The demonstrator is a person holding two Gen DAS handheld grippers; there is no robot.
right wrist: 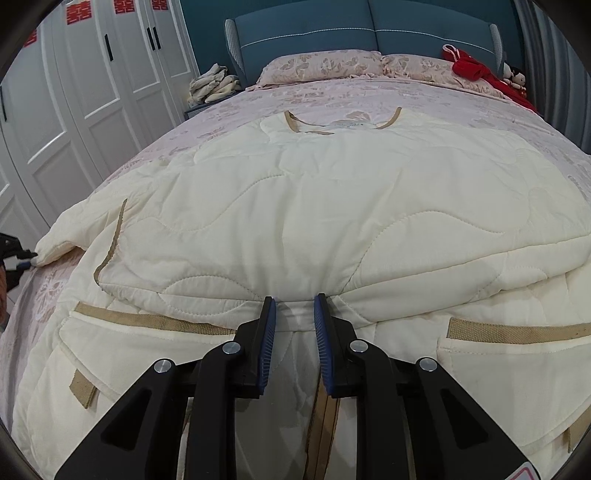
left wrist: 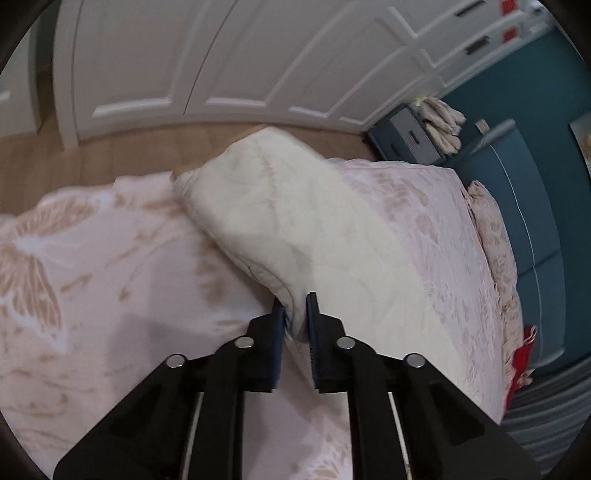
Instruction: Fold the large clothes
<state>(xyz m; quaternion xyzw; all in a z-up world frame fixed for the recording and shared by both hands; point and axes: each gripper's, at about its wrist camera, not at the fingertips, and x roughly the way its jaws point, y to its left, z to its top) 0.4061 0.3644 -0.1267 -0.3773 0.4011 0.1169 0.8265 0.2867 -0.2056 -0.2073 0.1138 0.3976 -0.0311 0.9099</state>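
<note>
Left tool (left wrist: 295,306) clamped on cream jacket (left wrist: 280,206) cuff, right tool (right wrist: 294,301) pinching hem.

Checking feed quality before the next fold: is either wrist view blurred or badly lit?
Left wrist: motion blur smears the cream sleeve and bedspread; left gripper sharp. Right wrist: the quilted garment is crisp and evenly lit, without glare; fisheye bends the wardrobe doors.

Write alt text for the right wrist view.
The right gripper closes its blue-padded fingers on a folded edge of a cream quilted jacket with tan trim, spread over a pink floral bedspread; the bed's blue padded headboard stands behind.
</note>
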